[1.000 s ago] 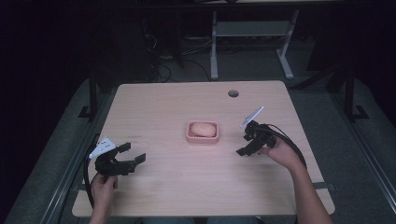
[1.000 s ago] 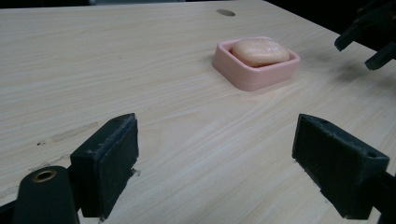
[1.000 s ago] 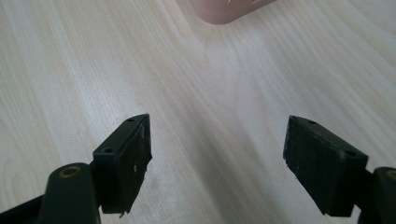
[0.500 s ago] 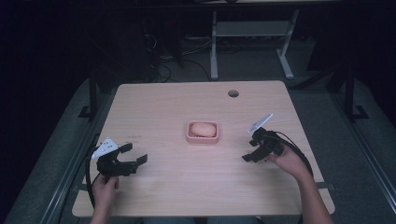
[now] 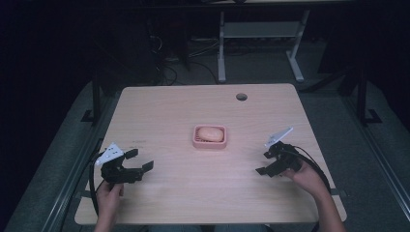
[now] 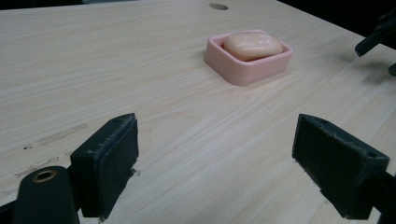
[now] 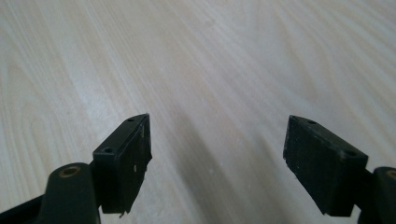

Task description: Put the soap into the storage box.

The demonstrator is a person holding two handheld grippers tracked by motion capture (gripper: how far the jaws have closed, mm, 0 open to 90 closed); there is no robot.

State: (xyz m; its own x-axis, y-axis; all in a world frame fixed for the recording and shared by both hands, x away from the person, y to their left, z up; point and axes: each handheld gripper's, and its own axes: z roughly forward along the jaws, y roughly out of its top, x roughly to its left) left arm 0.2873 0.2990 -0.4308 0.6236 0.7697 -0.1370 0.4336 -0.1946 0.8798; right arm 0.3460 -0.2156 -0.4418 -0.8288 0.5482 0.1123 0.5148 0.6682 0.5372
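Dim room, grey floor [image 5: 63,145], white desk frame [image 5: 261,34] behind.

Both grippers hover low over the tabletop [image 5: 193,193], jaws spread wide and empty: left gripper [image 5: 140,161] at its near-left, right gripper [image 5: 265,163] near-right.

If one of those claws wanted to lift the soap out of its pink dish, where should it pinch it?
Probably from straight above, across the soap's shorter width. It lies flat in the pink dish, whose raised rim hides its lower sides, so only the domed top that stands above the rim is free to pinch. Both the left gripper and the right gripper are open, apart from the dish.
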